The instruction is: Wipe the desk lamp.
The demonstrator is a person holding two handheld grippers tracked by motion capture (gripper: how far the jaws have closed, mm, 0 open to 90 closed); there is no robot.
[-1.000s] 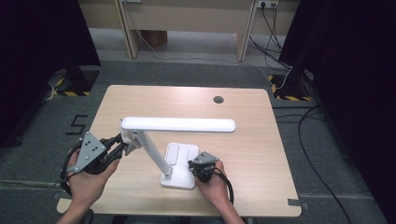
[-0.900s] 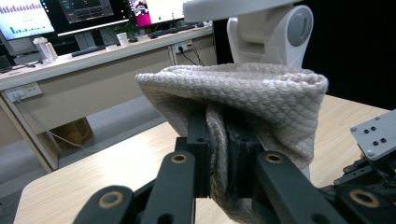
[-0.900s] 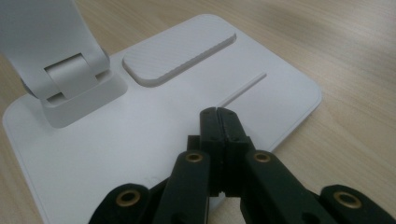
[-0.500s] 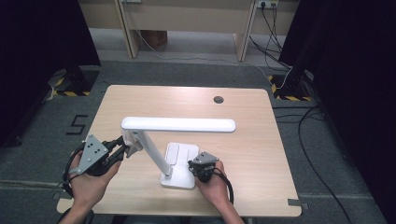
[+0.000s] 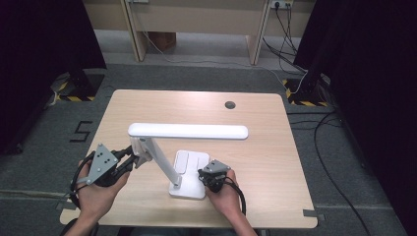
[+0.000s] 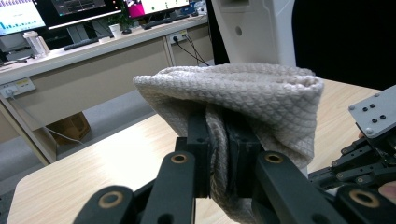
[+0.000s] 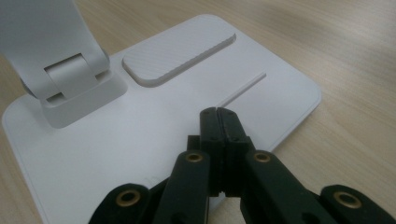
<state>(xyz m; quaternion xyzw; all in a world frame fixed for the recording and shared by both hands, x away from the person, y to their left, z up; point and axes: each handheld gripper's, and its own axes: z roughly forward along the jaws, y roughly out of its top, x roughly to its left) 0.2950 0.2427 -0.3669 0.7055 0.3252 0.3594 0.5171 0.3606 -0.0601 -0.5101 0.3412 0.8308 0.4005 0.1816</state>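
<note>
Your left gripper (image 6: 219, 154) pinches a cloth (image 6: 243, 98) of pale, waffle-knit fabric, rough and matt. Your right gripper (image 7: 219, 123), black matt plastic with brass-looking pivots, presses on the lamp base (image 7: 154, 135), smooth white matt plastic with a finely ribbed pad (image 7: 180, 53). The table (image 5: 275, 147) is light wood-grain, satin.
</note>
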